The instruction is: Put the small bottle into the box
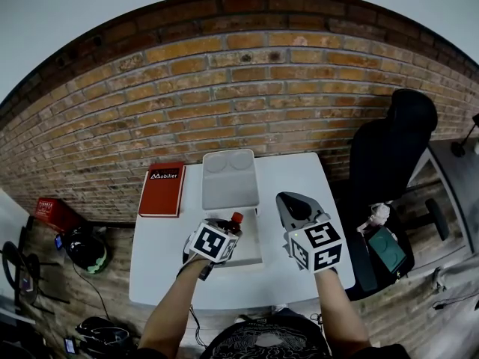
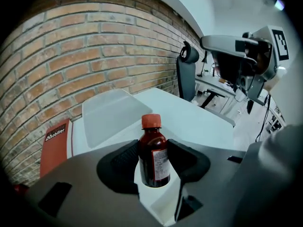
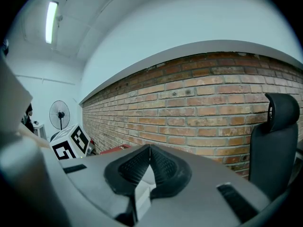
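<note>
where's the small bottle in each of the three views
Head view: small bottle at centre, red cap showing, gripped in the left claw.
Left gripper view: small bottle at lower centre, upright between the jaws.
Right gripper view: not in it; that claw's jaws are together with nothing between them.
Shared landmark: the brick wall, in the background of all three.

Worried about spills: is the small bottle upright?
Upright: small bottle, red cap on top, stands gripped in the left tongs.
</note>
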